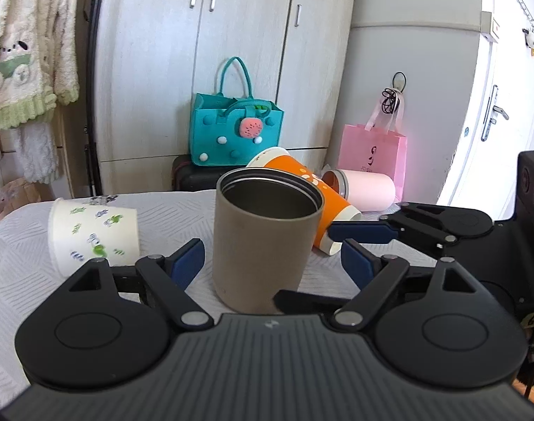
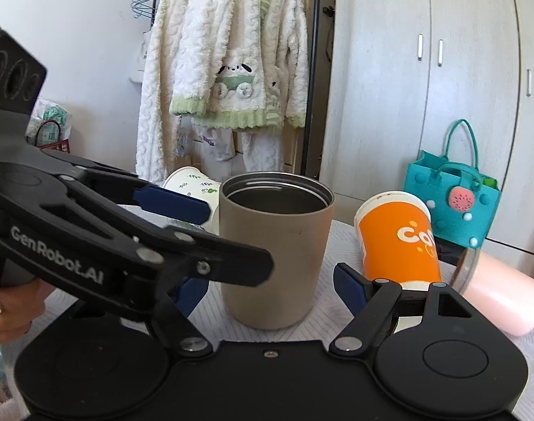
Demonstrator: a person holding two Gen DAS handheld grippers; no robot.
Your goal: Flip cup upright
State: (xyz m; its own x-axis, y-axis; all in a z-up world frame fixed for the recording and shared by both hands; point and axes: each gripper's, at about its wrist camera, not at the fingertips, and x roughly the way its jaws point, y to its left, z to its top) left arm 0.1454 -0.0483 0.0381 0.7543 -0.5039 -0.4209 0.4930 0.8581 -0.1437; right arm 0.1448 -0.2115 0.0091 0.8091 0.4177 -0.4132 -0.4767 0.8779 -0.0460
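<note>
Standing upright at frame centre on the white cloth (image 1: 17,280): tan metal cup (image 1: 265,242), mouth up. Flanking it without touching: left gripper (image 1: 272,263), jaws spread wide; likewise right gripper (image 2: 270,289), jaws wide. Lying on their sides: orange paper cup (image 1: 302,189) behind, pink tumbler (image 1: 368,189) at right, floral paper cup (image 1: 94,235) at left.

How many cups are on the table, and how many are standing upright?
4 cups, one upright: the tan cup in the middle. On their sides: white cup left, orange cup behind, pink cup far right. Others may be hidden.
</note>
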